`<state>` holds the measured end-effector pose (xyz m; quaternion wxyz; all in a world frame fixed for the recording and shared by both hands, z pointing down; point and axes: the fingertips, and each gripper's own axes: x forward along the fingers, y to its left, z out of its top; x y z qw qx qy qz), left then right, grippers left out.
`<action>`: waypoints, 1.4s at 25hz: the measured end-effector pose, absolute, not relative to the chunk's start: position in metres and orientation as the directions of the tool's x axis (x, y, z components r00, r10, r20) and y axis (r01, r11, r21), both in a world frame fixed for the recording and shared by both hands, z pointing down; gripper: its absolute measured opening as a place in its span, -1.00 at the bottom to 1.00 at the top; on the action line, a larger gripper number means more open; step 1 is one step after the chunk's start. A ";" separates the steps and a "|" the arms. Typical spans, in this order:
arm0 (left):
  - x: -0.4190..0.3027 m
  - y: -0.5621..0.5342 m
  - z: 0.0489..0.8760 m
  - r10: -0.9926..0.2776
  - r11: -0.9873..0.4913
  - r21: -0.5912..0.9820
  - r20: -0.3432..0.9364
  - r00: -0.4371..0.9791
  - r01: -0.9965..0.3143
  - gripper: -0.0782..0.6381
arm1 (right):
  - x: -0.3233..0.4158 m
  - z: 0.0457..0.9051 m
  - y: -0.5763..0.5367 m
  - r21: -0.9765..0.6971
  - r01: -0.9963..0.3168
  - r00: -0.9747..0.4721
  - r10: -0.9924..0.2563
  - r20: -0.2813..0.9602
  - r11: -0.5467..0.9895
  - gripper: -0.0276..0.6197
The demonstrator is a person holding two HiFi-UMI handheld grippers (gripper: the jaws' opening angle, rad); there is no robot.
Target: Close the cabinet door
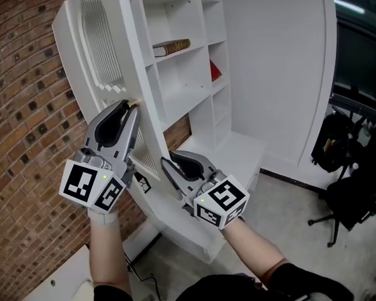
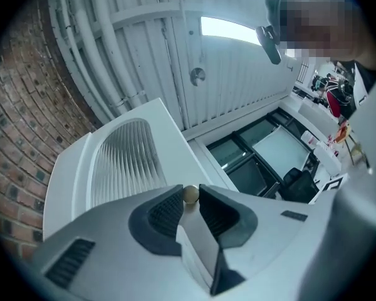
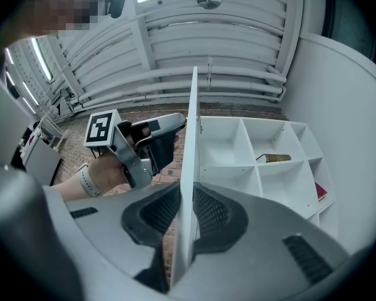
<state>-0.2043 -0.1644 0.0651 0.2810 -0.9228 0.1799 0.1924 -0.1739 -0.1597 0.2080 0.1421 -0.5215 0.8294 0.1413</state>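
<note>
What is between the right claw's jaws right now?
The edge of the cabinet door, with the right claw clamped on both its faces; the right gripper view shows it.

Open door (image 1: 106, 49) stands edge-on between the two tools and blocks any straight pass from side to side. On its left there's a narrow wedge of room to the brick wall (image 1: 25, 105). The left tool (image 1: 133, 104) sits in it, clamped on the knob (image 2: 190, 194). On its right is open room across to the cabinet (image 1: 203, 36). The right tool (image 1: 168, 163) pinches the door's edge lower down. Shelf bays are mostly open: a book (image 1: 171, 46) lies in one upper bay, a red thing (image 1: 215, 71) one bay lower and further right, both set back inside. A white panel (image 1: 269, 74) closes the far right. A black chair (image 1: 351, 187) stands well apart on the floor.
</note>
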 end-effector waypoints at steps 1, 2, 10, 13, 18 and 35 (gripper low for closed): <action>-0.204 -0.164 0.065 -0.212 -0.781 -0.453 -0.455 0.865 -0.430 -0.57 | -0.173 0.208 -0.160 0.086 -0.908 -0.410 -0.826 -0.388 0.411 -0.68; -0.203 -0.164 0.066 -0.200 -0.783 -0.459 -0.454 0.868 -0.420 -0.57 | -0.172 0.209 -0.160 0.084 -0.910 -0.404 -0.827 -0.391 0.405 -0.69; -0.193 -0.163 0.066 -0.144 -0.782 -0.493 -0.453 0.880 -0.382 -0.57 | -0.162 0.209 -0.160 0.104 -0.905 -0.417 -0.810 -0.413 0.413 -0.69; -0.182 -0.165 0.065 -0.144 -0.783 -0.494 -0.445 0.884 -0.377 -0.57 | -0.151 0.208 -0.163 0.088 -0.902 -0.420 -0.812 -0.404 0.423 -0.69; -0.159 -0.170 0.066 -0.177 -0.756 -0.513 -0.439 0.881 -0.408 -0.57 | -0.129 0.208 -0.170 0.077 -0.883 -0.455 -0.803 -0.385 0.463 -0.69; -0.082 -0.213 0.064 -0.386 -0.611 -0.523 -0.460 0.800 -0.595 -0.57 | -0.054 0.206 -0.225 0.069 -0.751 -0.631 -0.682 -0.371 0.657 -0.69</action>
